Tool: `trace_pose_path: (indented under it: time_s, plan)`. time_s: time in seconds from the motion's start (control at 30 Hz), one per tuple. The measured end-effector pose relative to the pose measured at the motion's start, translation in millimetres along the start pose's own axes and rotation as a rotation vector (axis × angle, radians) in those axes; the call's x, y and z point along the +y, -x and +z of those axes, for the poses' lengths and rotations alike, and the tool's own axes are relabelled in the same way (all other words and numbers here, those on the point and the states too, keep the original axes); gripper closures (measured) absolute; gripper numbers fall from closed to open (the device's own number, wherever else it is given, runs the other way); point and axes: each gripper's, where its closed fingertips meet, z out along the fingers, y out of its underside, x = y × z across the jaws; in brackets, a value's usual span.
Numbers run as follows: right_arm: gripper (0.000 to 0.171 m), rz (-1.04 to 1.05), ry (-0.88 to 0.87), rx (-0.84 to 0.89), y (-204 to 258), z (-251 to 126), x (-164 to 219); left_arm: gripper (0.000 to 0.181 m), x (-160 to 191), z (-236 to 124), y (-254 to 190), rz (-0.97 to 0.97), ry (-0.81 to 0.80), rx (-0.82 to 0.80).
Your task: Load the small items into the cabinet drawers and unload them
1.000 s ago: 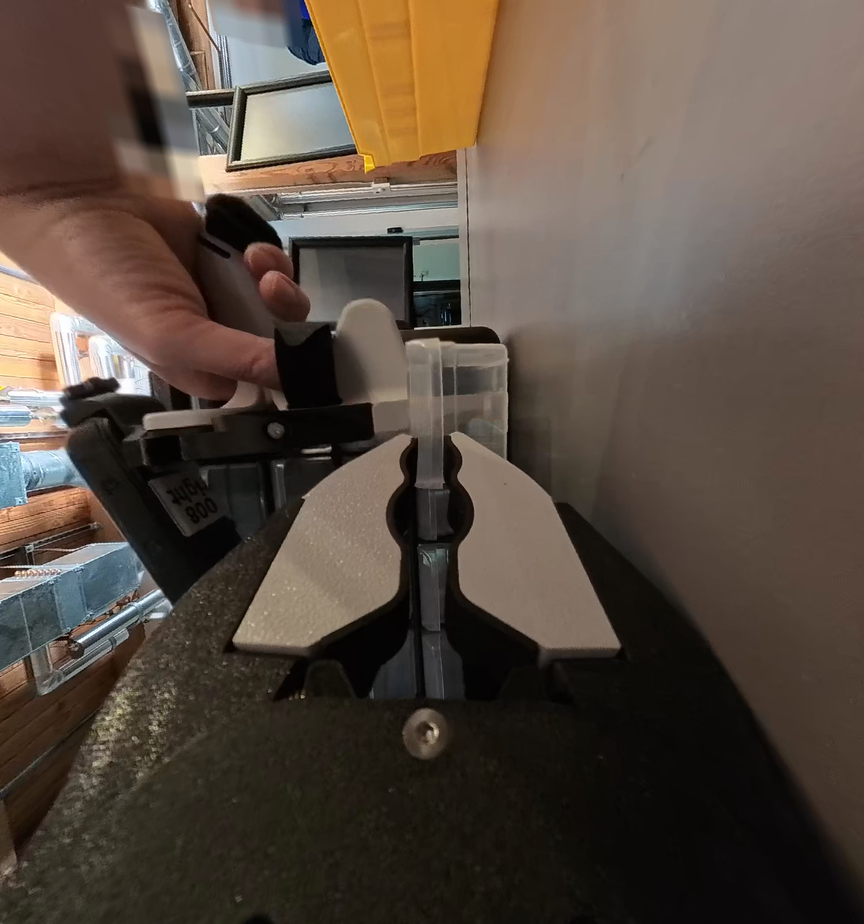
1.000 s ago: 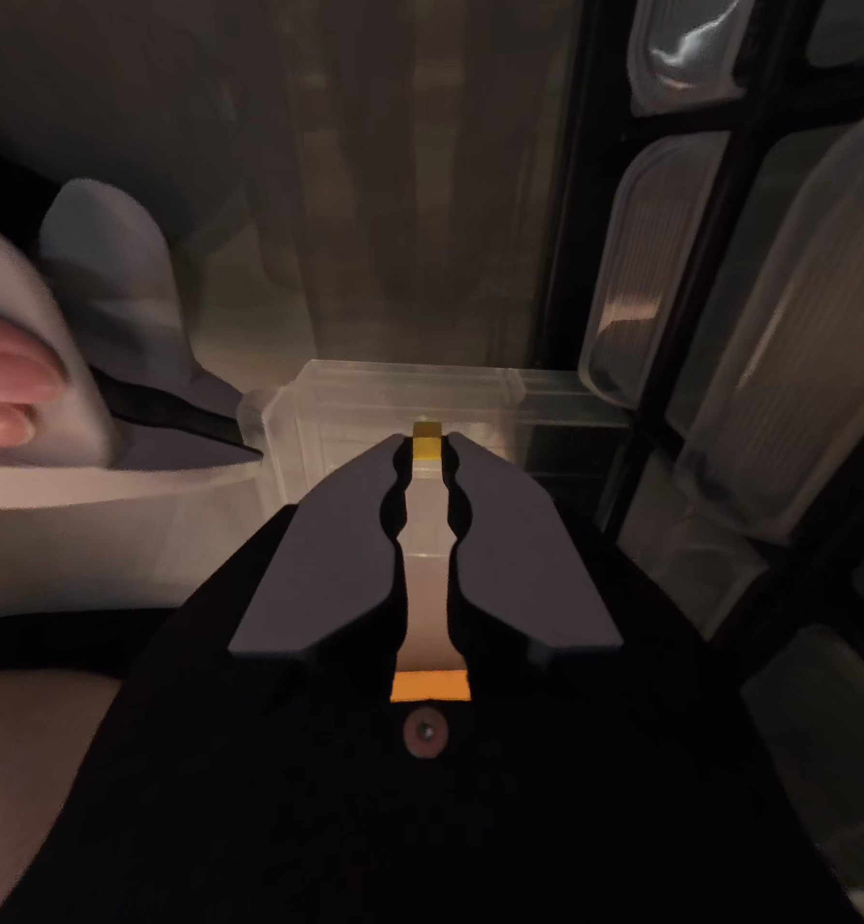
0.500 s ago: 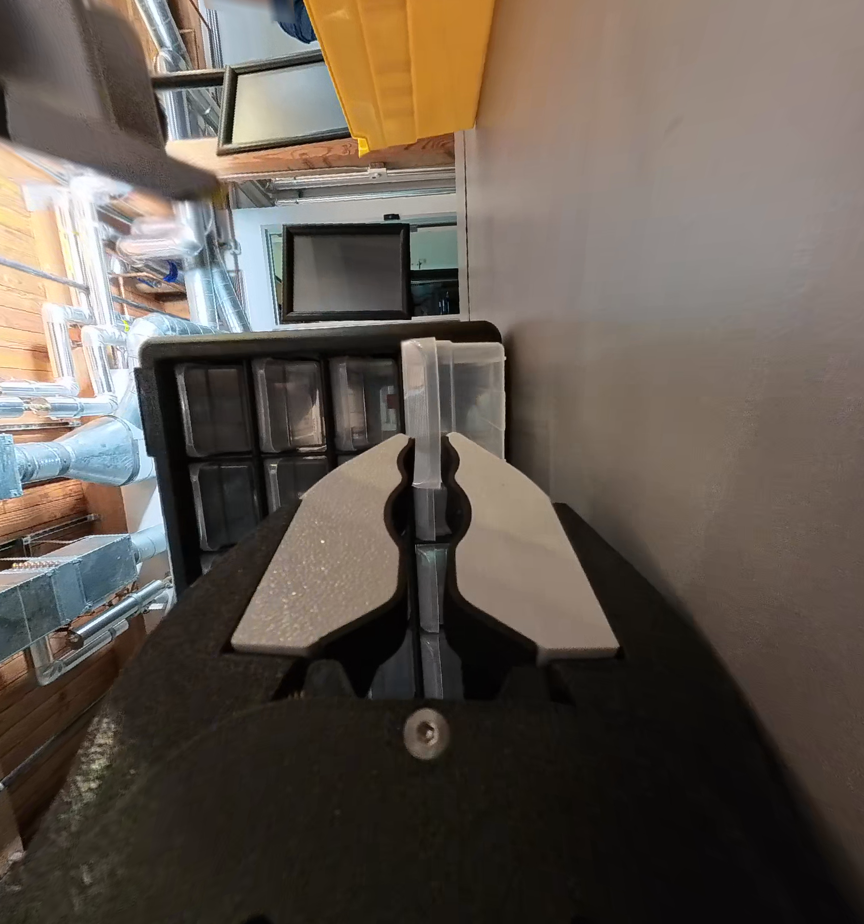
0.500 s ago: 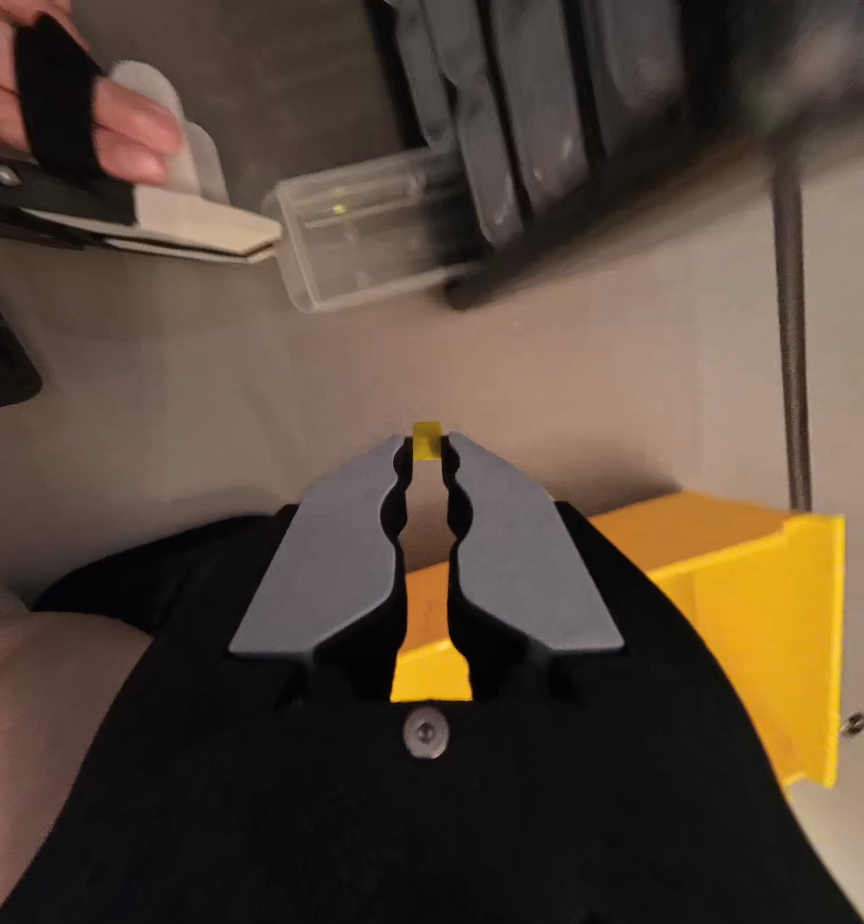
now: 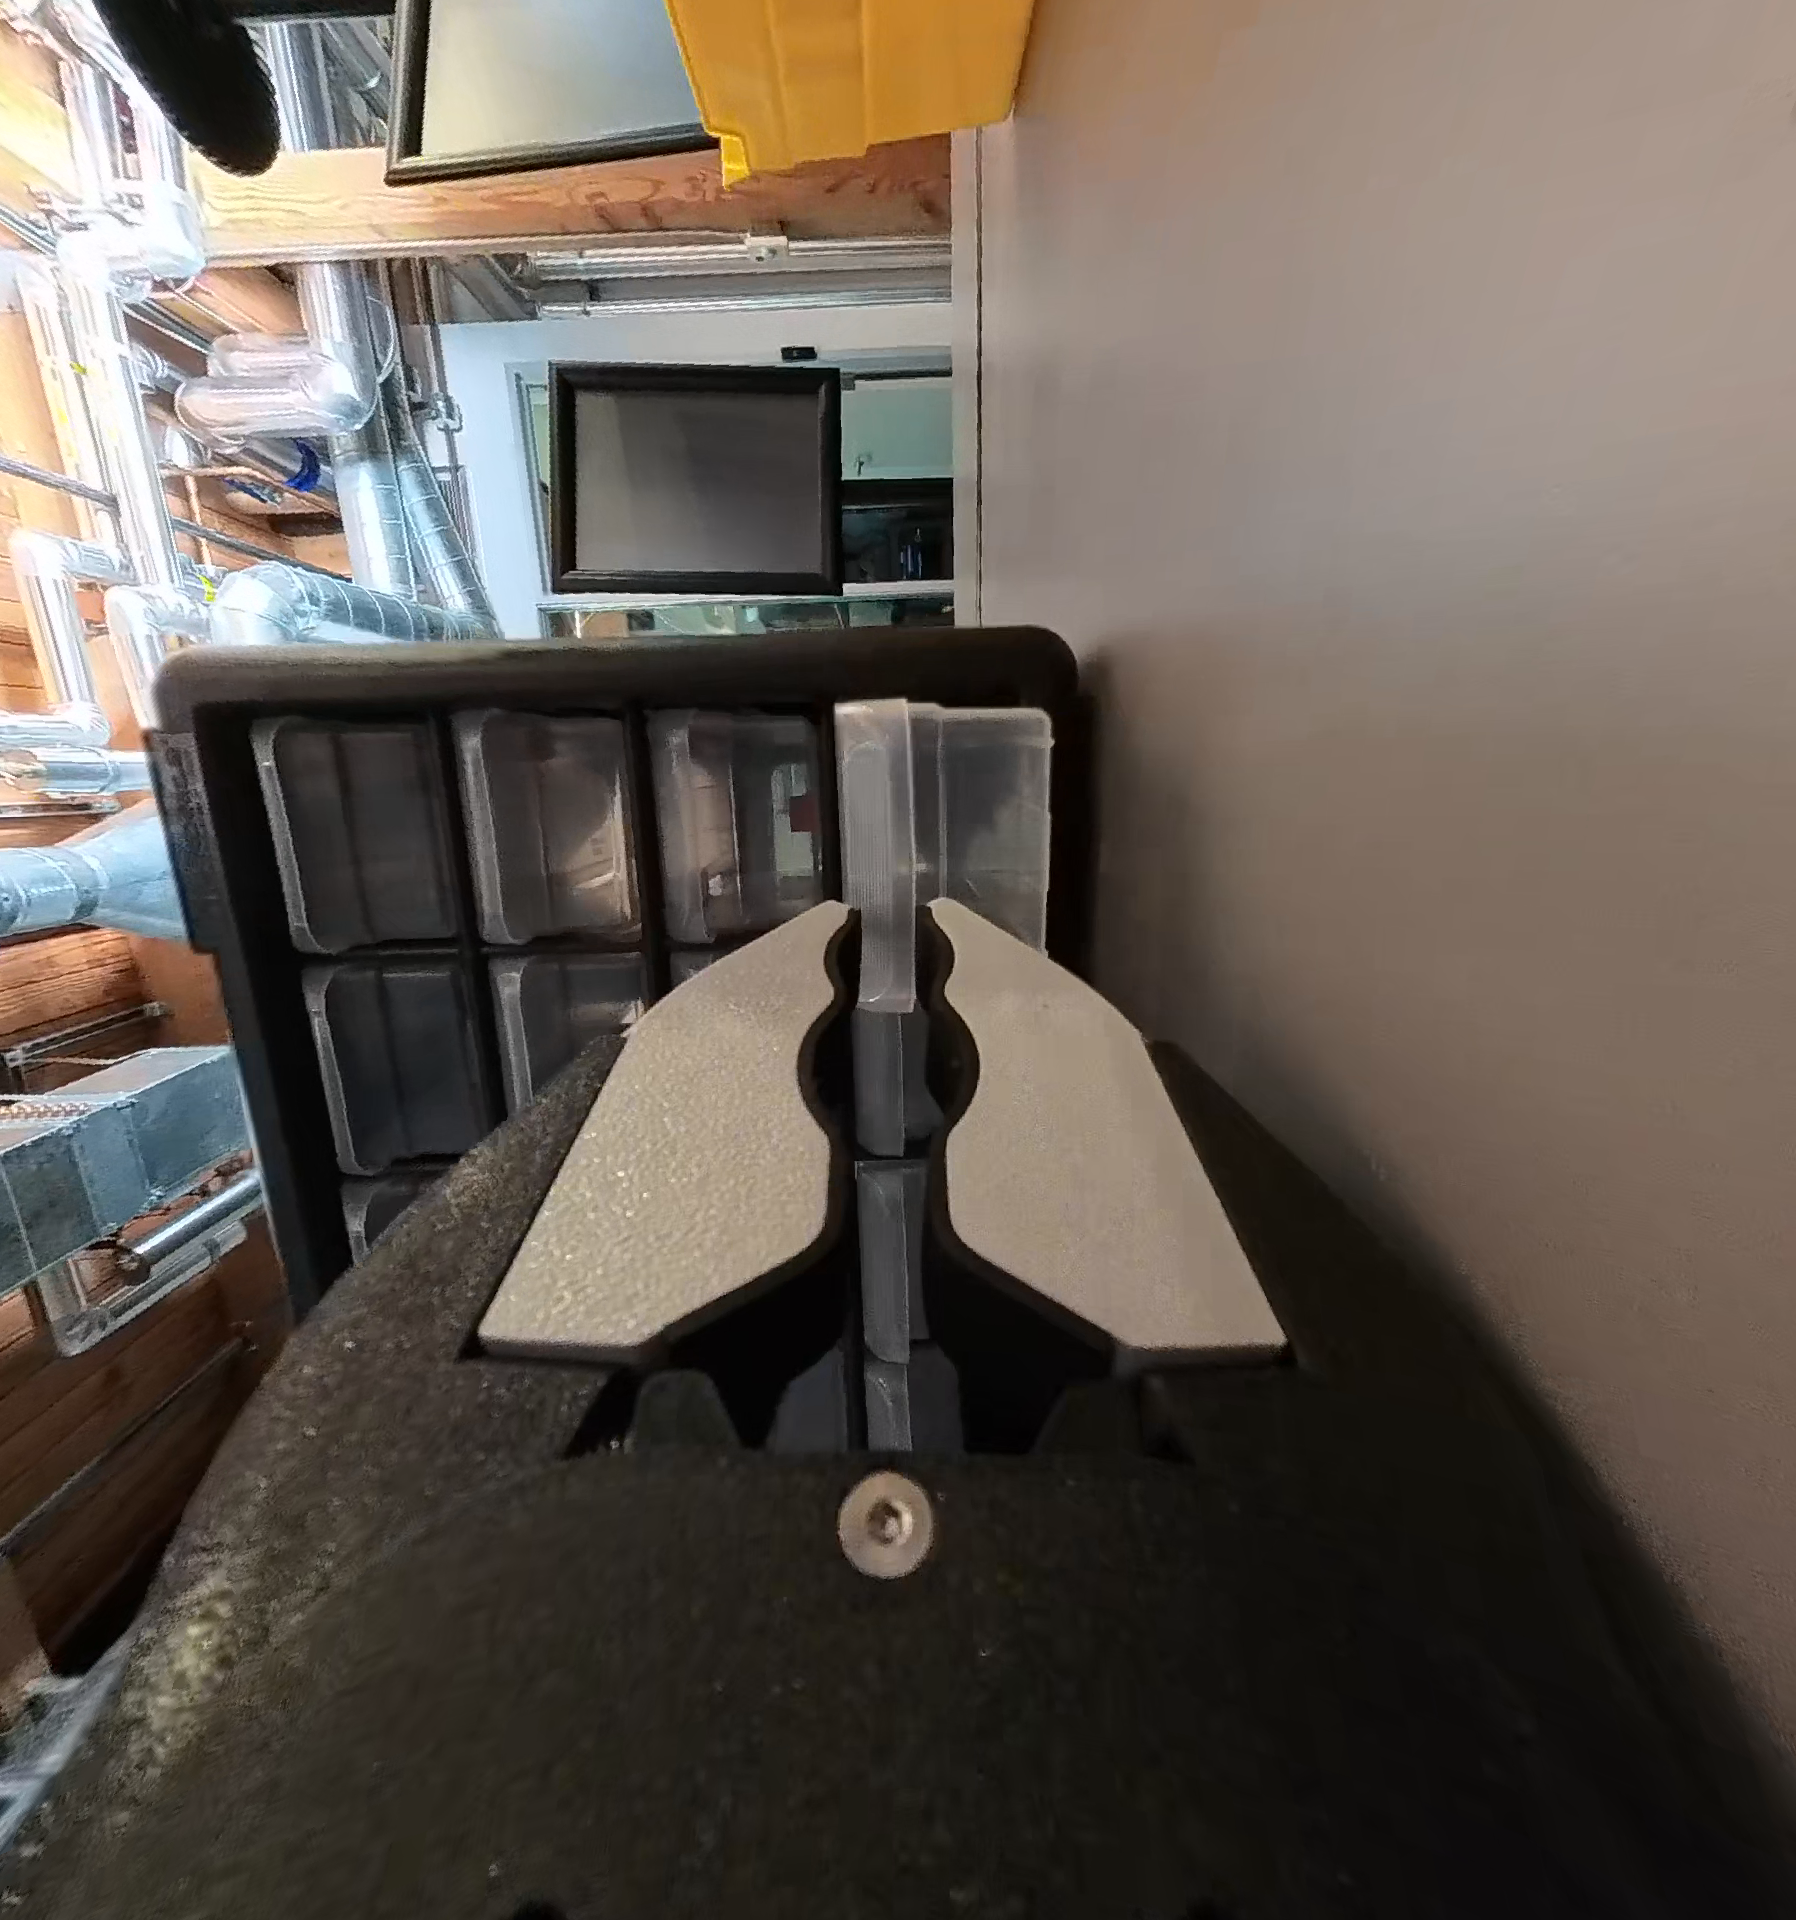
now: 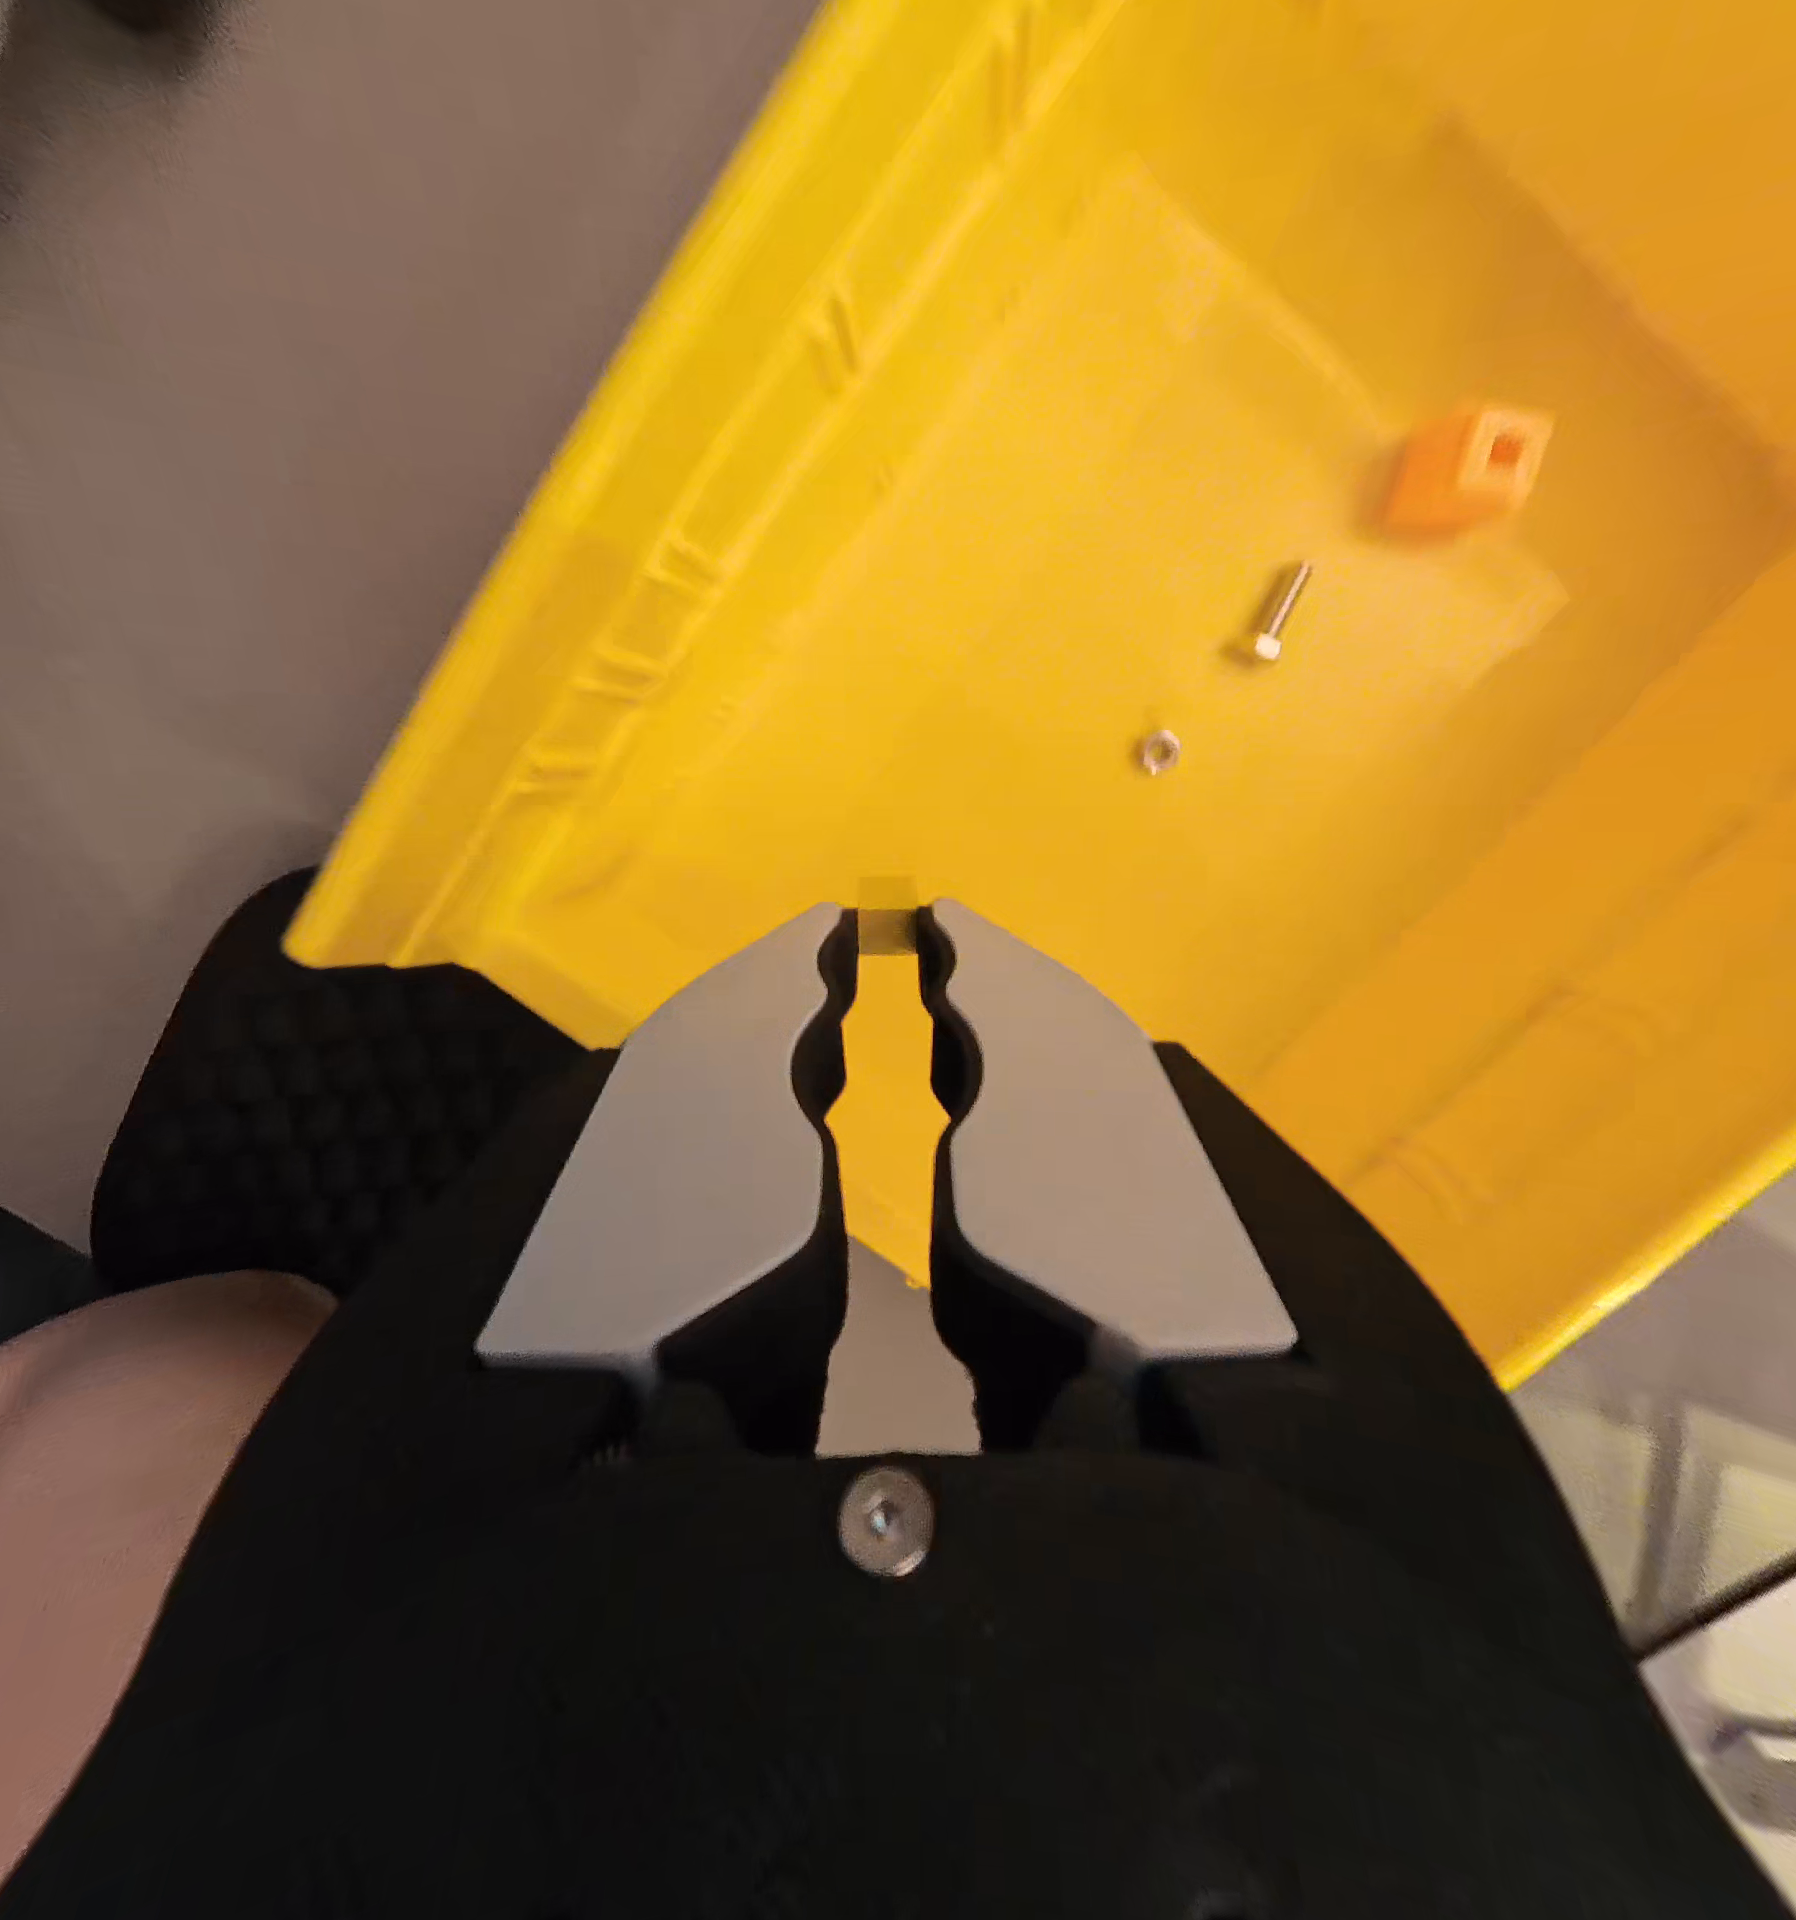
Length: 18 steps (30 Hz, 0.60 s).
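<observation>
A: Fingertips of the left gripper (image 5: 888,914) are pinched on the clear handle (image 5: 878,831) of a drawer (image 5: 987,810), correct?

B: Yes. That translucent drawer is pulled partway out of the black cabinet (image 5: 603,665), in the column nearest the grey surface (image 5: 1445,727). The neighbouring drawers (image 5: 551,821) sit pushed in.

A: And the right gripper (image 6: 888,914)?

B: Nearly closed, squeezing a small yellow block (image 6: 888,920) at its very tips. It hangs over the yellow bin (image 6: 873,582).

A: What lies in the bin?

B: An orange cube (image 6: 1460,473) with a square hole, a metal bolt (image 6: 1273,613) just below it, and a small nut (image 6: 1159,750) near the bolt, all apart from each other on the bin's floor. A person's hand (image 6: 63,1455) shows at the lower left edge.

A: Anything behind the cabinet?

B: A dark framed screen (image 5: 696,478) and silver ducting (image 5: 374,468) against wooden boards.
</observation>
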Motion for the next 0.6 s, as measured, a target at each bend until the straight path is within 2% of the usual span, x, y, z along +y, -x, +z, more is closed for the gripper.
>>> trace_pose_path:
  time_s: [0.13, 0.23, 0.43, 0.6]
  plan:
    - [0.159, 0.079, 0.129, -0.012, -15.3, 25.5, 20.8, 0.172, 2.9, 11.4, 0.0, 0.021, 0.009, -0.007]
    - [0.159, 0.059, 0.185, 0.014, -22.6, 43.0, 20.5, 0.172, 7.1, 21.8, 0.9, 0.021, 0.027, -0.008]
    - [0.159, 0.11, 0.251, 0.063, -39.9, 62.8, 20.2, 0.172, 11.7, 35.2, 1.6, 0.009, 0.038, -0.011]
    - [0.159, 0.151, 0.309, 0.036, -41.4, 73.0, 29.9, 0.172, 13.2, 42.2, 2.2, 0.007, 0.045, -0.011]
